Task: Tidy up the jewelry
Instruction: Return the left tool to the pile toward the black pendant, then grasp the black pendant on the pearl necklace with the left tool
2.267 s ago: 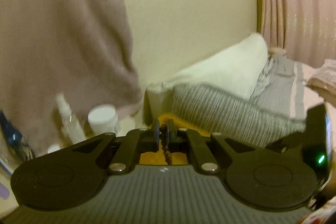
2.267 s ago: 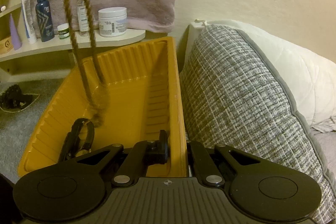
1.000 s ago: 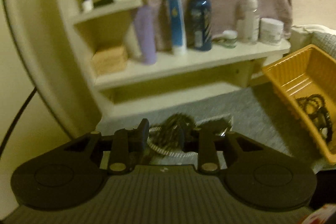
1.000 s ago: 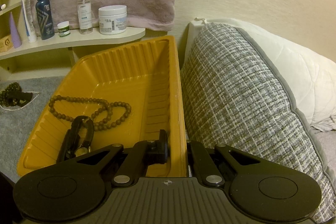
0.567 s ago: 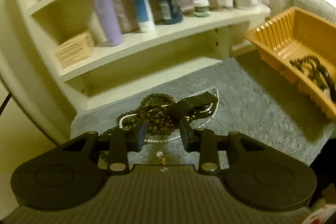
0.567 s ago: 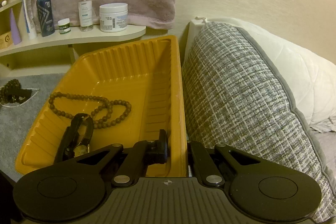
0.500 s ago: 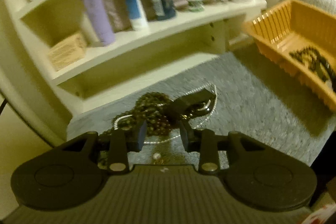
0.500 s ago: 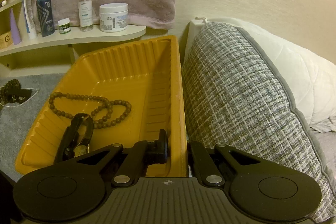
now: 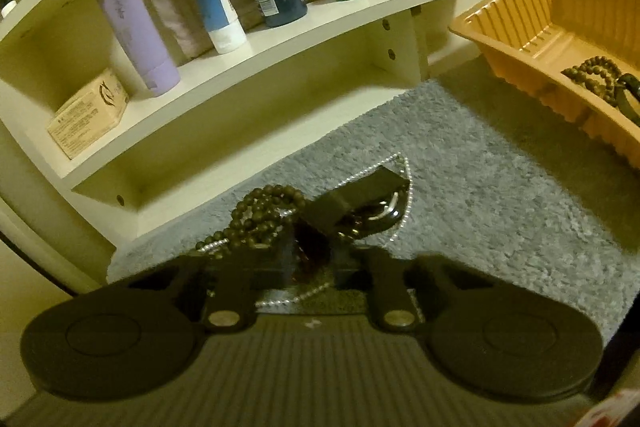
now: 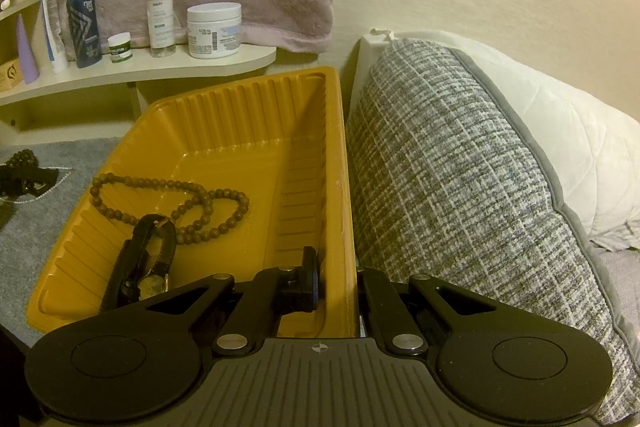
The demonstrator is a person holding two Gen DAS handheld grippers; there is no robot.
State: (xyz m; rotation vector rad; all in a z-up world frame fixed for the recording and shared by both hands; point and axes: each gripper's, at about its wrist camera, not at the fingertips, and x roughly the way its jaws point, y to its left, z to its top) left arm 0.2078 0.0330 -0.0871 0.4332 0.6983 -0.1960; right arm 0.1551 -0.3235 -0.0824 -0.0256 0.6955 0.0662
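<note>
Left gripper (image 9: 310,263) is low over a small heap of jewelry (image 9: 316,215) on the grey pile rug (image 9: 480,195): dark round-bead strands, a black strap piece, and a fine silver bead chain looping around them. Its jaws are closing, with something dark reddish-brown lying between them; whether the pads press it yet I cannot tell, since the fingers are blurred and shadowed there. Right gripper (image 10: 338,287) is closed on the near right wall of the ribbed mustard-yellow plastic tray (image 10: 256,115), one finger inside and the other outside the rim, apparently to steady the tray as items are dropped in. The tray sits wedged against a grey woven cushion (image 10: 460,187), which likely also keeps it from sliding. Already in the tray: a long brown wooden bead necklace (image 10: 184,203) lying in loose loops, and a black-strapped wristwatch (image 10: 146,263) touching it at the near end. Hard to read: what the strap piece in the heap belongs to, how tangled the strands are, and the right gripper's outer finger, hidden behind the wall. Toiletry bottles line the cream curved shelf (image 9: 280,43) behind.
</note>
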